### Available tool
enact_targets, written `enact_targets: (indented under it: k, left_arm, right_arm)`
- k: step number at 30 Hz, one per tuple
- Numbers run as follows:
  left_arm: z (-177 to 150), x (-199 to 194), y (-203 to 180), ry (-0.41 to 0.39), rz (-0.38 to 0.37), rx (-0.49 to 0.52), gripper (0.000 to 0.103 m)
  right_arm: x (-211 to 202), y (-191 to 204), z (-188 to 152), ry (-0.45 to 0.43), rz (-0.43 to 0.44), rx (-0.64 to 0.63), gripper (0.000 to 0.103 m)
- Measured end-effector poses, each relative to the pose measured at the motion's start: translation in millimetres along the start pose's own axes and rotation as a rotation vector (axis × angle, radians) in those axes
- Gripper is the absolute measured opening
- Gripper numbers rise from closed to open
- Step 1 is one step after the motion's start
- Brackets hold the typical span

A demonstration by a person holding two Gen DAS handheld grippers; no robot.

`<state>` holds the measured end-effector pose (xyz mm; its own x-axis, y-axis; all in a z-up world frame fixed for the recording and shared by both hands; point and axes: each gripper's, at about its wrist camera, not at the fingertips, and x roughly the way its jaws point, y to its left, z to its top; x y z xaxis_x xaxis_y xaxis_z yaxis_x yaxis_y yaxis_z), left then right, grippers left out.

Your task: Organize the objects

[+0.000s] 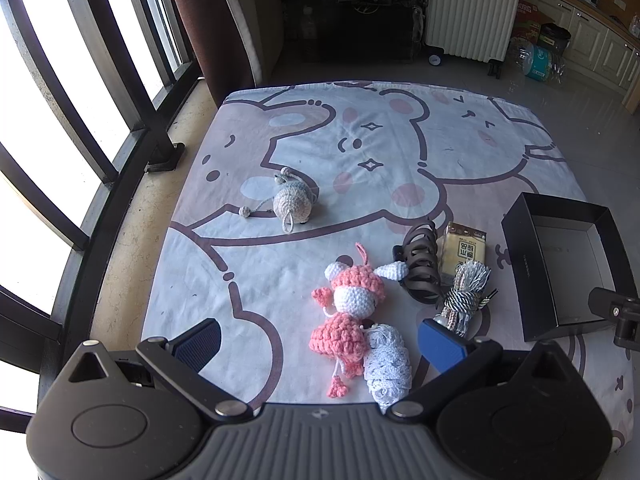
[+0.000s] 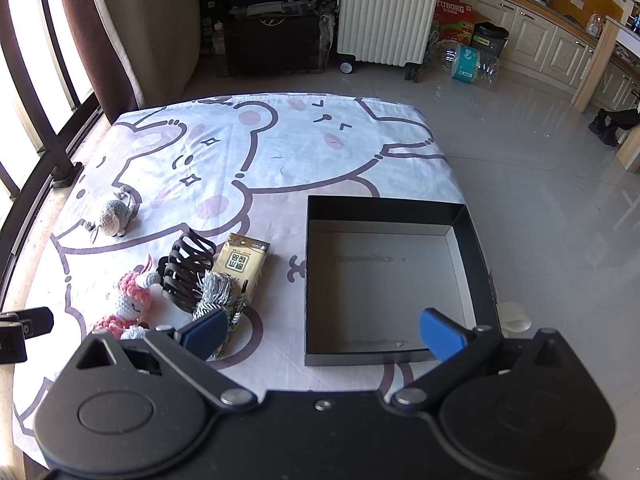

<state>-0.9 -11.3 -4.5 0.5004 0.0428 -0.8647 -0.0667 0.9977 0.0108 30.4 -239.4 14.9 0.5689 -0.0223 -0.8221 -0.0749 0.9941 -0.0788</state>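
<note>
Pink crochet doll (image 1: pixel 348 312) lies between the wide-apart fingers of the left gripper (image 1: pixel 320 340), nothing held, white lace bundle (image 1: pixel 388 364) touching it at 4 o'clock. Hair claw (image 1: pixel 420 268), yellow packet (image 1: pixel 464 252) and cord bundle (image 1: pixel 466 300) cluster at its 2 o'clock; grey crochet mouse (image 1: pixel 292 200) well apart at 11 o'clock. Right gripper (image 2: pixel 322 334) spread wide, empty, over black box (image 2: pixel 480 256), near edge

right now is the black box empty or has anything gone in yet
Empty. The right wrist view looks straight into the black box and shows only its bare pale floor; the toys and other items lie outside on the sheet.
</note>
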Motion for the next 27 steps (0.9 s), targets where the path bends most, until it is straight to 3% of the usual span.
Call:
enact_targets:
  k: [27]
  left_arm:
    - [-1.6, 1.1, 0.6, 0.002, 0.0, -0.006, 0.103]
  right_arm:
    - [0.9, 0.2, 1.2, 0.007, -0.002, 0.001, 0.103]
